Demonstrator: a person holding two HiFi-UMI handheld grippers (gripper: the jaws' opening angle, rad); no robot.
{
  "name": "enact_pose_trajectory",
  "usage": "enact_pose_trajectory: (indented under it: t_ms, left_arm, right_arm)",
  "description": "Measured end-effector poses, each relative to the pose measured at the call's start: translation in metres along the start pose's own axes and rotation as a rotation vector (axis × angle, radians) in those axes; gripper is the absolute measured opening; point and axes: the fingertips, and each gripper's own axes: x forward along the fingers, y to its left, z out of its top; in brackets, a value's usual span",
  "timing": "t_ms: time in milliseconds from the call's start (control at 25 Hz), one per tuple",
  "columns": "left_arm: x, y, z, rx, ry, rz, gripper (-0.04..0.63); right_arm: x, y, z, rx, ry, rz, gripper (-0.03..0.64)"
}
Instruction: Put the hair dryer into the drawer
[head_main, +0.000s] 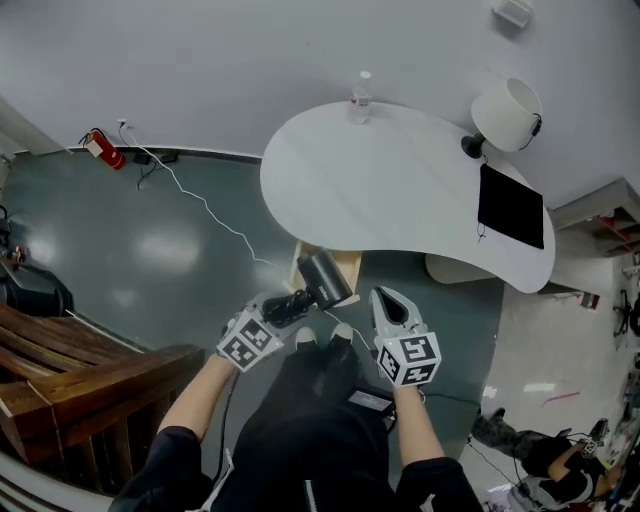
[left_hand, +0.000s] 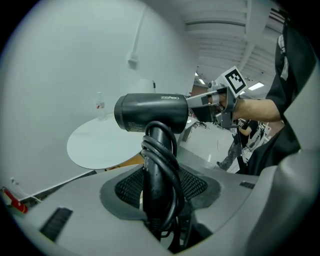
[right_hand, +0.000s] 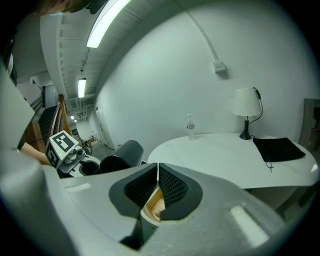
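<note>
The black hair dryer (head_main: 324, 279) hangs in the air just in front of the white table's near edge. My left gripper (head_main: 292, 306) is shut on its handle (left_hand: 159, 165), which has the black cord wound round it; the barrel (left_hand: 150, 113) points right in the left gripper view. Directly beneath the dryer, a light wooden drawer (head_main: 346, 265) stands open under the table. Just right of the dryer, my right gripper (head_main: 386, 299) is shut with its tips touching and nothing held. Its own view shows the shut gripper (right_hand: 157, 172) and the dryer barrel (right_hand: 121, 155) to the left.
The white table (head_main: 400, 180) carries a water bottle (head_main: 361, 98), a white lamp (head_main: 506, 114) and a black pad (head_main: 511, 206). A wooden bench (head_main: 60, 370) is at the lower left. A fire extinguisher (head_main: 103, 150) and a white cable (head_main: 205, 205) lie on the green floor.
</note>
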Motion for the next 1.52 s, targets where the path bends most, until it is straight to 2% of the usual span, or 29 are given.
enact_pose_trajectory:
  t_ms: [320,680,1000,1520]
  left_arm:
    - [0.027,0.016,-0.008,0.200,0.129,-0.066,0.210]
    - [0.056,0.028,-0.024,0.349,0.235,-0.151,0.210]
    - [0.088,0.041,-0.034,0.518,0.325,-0.214,0.210]
    - [0.131,0.063,-0.062,0.651,0.428,-0.249,0.210]
  right_arm:
    - [0.010,-0.015,-0.008,0.027,0.028,-0.035,0.005]
    - [0.020,-0.025,-0.024,0.064,0.055,-0.071,0.005]
    - [0.025,-0.046,-0.039,0.093,0.080,-0.109,0.005]
    - [0.030,-0.054,-0.064,0.132,0.122,-0.127,0.005]
